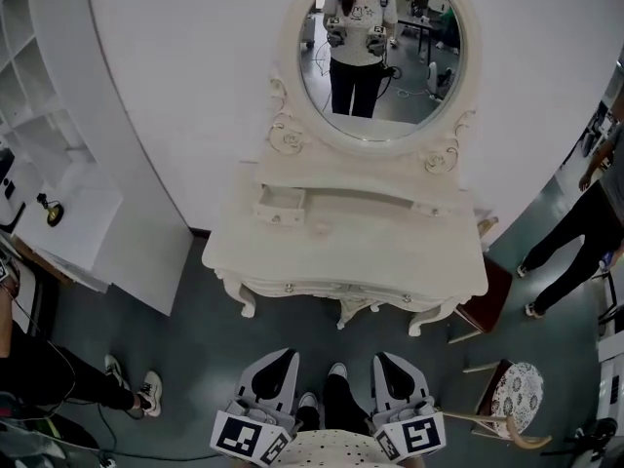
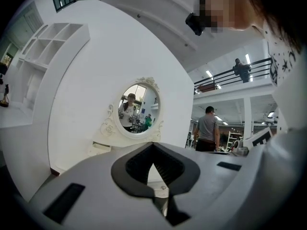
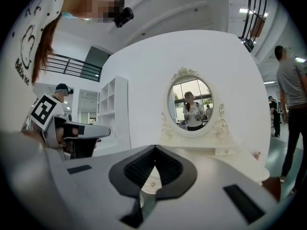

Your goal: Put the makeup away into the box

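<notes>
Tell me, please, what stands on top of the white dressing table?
An oval mirror on a low drawer unit, its left drawer pulled open. The drawer's contents are too small to make out.

Pale grey moulded shells on left gripper (image 1: 286,356) and right gripper (image 1: 382,357), with black-lined tips. Behind each, a white cube (image 1: 251,437) with black square markers. Ribbed black pads (image 2: 168,166) inside the jaws, flanked by black rectangular slots (image 2: 64,202). Between the grippers, dark trousers (image 1: 338,412) and white-toed shoes (image 1: 337,370). Behind the cubes, a white dotted top (image 1: 341,452).
</notes>
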The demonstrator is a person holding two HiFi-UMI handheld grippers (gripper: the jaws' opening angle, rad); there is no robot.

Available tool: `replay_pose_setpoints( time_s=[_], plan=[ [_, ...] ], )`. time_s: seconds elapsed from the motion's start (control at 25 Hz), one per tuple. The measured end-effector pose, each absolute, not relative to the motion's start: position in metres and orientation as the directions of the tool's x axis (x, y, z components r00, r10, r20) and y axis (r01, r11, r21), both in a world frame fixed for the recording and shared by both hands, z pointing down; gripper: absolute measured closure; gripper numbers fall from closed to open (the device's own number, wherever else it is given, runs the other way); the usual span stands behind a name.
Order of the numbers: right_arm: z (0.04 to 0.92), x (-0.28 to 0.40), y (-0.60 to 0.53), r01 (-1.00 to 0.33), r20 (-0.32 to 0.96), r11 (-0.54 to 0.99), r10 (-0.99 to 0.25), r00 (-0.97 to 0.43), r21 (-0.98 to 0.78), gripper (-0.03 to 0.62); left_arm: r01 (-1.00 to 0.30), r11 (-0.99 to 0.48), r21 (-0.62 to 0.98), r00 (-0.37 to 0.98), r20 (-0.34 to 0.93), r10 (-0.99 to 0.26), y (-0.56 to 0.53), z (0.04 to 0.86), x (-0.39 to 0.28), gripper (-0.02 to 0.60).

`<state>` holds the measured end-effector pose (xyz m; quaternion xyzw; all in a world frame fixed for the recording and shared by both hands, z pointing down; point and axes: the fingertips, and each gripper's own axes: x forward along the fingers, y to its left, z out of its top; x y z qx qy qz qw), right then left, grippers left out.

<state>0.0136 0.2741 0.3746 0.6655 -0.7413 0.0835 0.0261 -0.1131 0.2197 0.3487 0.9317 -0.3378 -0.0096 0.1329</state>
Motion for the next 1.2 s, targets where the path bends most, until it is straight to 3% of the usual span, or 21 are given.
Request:
replay_pose_setpoints(
  time_s=[0.56,1.2],
  plan=[
    [0.358,0.092,0.202,-0.988,0.081,0.152,-0.985,-0.154,-0.040,0.588,-0.663,-0.719,0.209,0.733,-0.016,-0.680,0.152,0.330,-0.041,0.577],
    [0.375,0.108,0.152,-0.990,0.129,0.117,-0.983,-0.127,-0.076,0.588,-0.643,-0.726,0.244,0.753,0.030,-0.657,0.096,0.346,-0.018,0.577]
  ],
)
